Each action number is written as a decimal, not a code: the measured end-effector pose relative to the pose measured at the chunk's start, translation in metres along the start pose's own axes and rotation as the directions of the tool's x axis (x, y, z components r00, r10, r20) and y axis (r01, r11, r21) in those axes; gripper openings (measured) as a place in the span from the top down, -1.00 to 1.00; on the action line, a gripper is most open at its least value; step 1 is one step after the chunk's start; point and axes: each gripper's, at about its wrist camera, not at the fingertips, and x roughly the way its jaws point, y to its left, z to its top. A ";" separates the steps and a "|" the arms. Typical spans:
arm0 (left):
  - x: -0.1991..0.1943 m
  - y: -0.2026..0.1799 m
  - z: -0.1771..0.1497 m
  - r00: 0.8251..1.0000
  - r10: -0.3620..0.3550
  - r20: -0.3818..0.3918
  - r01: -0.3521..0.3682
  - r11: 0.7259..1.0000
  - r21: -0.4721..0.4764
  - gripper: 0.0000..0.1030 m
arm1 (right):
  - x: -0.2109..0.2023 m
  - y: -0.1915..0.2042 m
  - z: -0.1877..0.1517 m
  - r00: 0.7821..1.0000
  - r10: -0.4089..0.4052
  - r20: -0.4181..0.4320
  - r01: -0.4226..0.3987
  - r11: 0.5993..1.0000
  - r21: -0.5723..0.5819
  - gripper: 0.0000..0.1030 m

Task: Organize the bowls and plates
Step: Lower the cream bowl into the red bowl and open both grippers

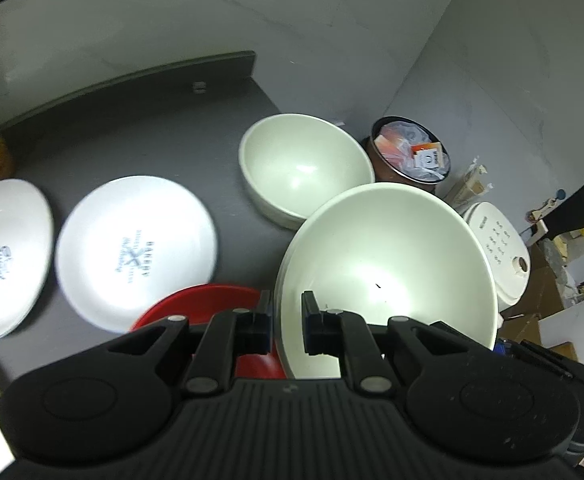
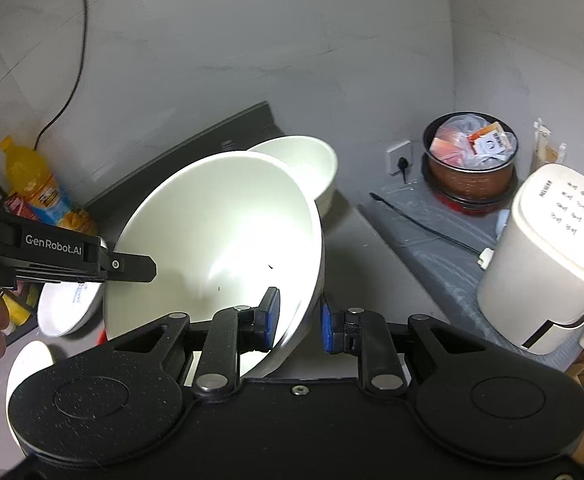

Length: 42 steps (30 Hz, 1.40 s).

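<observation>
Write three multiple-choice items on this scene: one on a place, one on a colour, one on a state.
1. Where is the smaller bowl?
A. beyond the large bowl
B. in the bin
C. on a plate

2. What colour is the plate by the left gripper?
A. blue
B. red
C. green

3. The large bowl is:
A. upside down
B. tilted, rim between the right gripper fingers
C. full of food

Key: A, it stands farther back on the counter; B, its rim shows red; B, it leans and is empty.
</observation>
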 end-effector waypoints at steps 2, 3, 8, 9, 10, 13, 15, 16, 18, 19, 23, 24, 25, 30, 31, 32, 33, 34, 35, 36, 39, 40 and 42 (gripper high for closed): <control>-0.006 0.007 -0.003 1.000 0.002 0.007 -0.002 1.000 -0.011 0.76 | 0.000 0.008 0.000 1.000 0.000 -0.008 0.000 1.000 -0.017 0.58; -0.008 0.010 -0.005 1.000 0.004 0.008 -0.004 1.000 -0.015 0.76 | 0.000 0.012 -0.001 1.000 0.002 -0.013 -0.002 1.000 -0.022 0.58; -0.019 0.030 -0.014 1.000 0.006 0.009 -0.006 0.999 -0.052 0.76 | -0.004 0.031 -0.004 1.000 0.013 -0.023 -0.014 0.999 -0.044 0.58; -0.021 0.033 -0.016 1.000 0.007 0.009 -0.007 0.998 -0.056 0.76 | -0.005 0.033 -0.005 1.000 0.015 -0.026 -0.016 0.999 -0.044 0.58; -0.023 0.036 -0.018 1.000 0.009 0.009 -0.008 0.998 -0.059 0.76 | -0.005 0.036 -0.007 0.999 0.016 -0.030 -0.017 0.999 -0.044 0.58; -0.030 0.047 -0.025 1.000 0.012 0.006 -0.011 0.997 -0.073 0.76 | -0.008 0.045 -0.013 0.999 0.022 -0.040 -0.024 0.998 -0.054 0.58; -0.032 0.054 -0.030 1.000 0.012 -0.001 -0.012 0.996 -0.086 0.76 | -0.008 0.051 -0.017 0.999 0.024 -0.046 -0.027 0.998 -0.056 0.58; -0.033 0.057 -0.032 1.000 0.014 -0.005 -0.014 0.996 -0.091 0.76 | -0.008 0.054 -0.019 0.998 0.026 -0.051 -0.029 0.998 -0.056 0.58; -0.034 0.064 -0.038 1.000 0.015 -0.008 -0.015 0.995 -0.096 0.76 | -0.007 0.058 -0.024 0.998 0.028 -0.063 -0.031 0.998 -0.053 0.58; -0.034 0.067 -0.040 1.000 0.016 -0.011 -0.017 0.995 -0.102 0.76 | -0.006 0.060 -0.026 0.997 0.030 -0.068 -0.034 0.998 -0.049 0.58; -0.033 0.076 -0.049 1.000 0.018 -0.021 -0.020 0.994 -0.111 0.76 | -0.001 0.065 -0.035 0.996 0.026 -0.081 -0.029 0.999 -0.042 0.58; -0.032 0.078 -0.051 1.000 0.018 -0.023 -0.021 0.993 -0.112 0.76 | 0.001 0.066 -0.037 0.996 0.023 -0.084 -0.027 0.999 -0.041 0.58; -0.031 0.080 -0.052 0.999 0.018 -0.027 -0.021 0.993 -0.113 0.76 | 0.003 0.067 -0.038 0.996 0.021 -0.088 -0.024 0.999 -0.042 0.58; -0.022 0.090 -0.056 0.999 0.019 -0.038 -0.023 0.993 -0.116 0.76 | 0.014 0.068 -0.039 0.994 0.029 -0.102 -0.032 0.999 -0.032 0.58; -0.019 0.092 -0.057 0.999 0.010 -0.050 -0.016 0.992 -0.123 0.76 | 0.017 0.067 -0.039 0.994 0.027 -0.109 -0.030 0.999 -0.028 0.58; -0.016 0.095 -0.058 0.998 0.004 -0.058 -0.011 0.992 -0.129 0.76 | 0.019 0.066 -0.039 0.993 0.028 -0.118 -0.031 0.999 -0.018 0.58; -0.013 0.097 -0.059 0.998 0.002 -0.065 -0.011 0.991 -0.134 0.76 | 0.022 0.064 -0.039 0.991 0.035 -0.127 -0.036 0.999 -0.005 0.58; -0.010 0.099 -0.060 0.997 0.008 -0.071 -0.017 0.990 -0.137 0.76 | 0.024 0.063 -0.039 0.990 0.040 -0.133 -0.040 0.999 0.006 0.57; -0.008 0.100 -0.061 0.997 0.008 -0.077 -0.018 0.990 -0.139 0.76 | 0.026 0.063 -0.040 0.990 0.035 -0.135 -0.035 0.999 0.003 0.57; -0.006 0.101 -0.062 0.997 0.006 -0.082 -0.017 0.990 -0.141 0.76 | 0.027 0.064 -0.040 0.991 0.027 -0.131 -0.028 1.000 -0.006 0.53; -0.001 0.099 -0.064 0.995 0.034 -0.090 -0.045 0.992 -0.118 0.75 | 0.033 0.066 -0.042 0.991 -0.001 -0.134 -0.003 1.000 -0.025 0.48; -0.001 0.099 -0.064 0.996 0.041 -0.078 -0.050 0.992 -0.113 0.75 | 0.035 0.066 -0.042 0.991 0.001 -0.134 -0.004 1.000 -0.024 0.47; 0.000 0.099 -0.064 0.997 0.049 -0.067 -0.056 0.993 -0.107 0.74 | 0.039 0.067 -0.043 0.990 -0.002 -0.139 -0.002 1.000 -0.030 0.47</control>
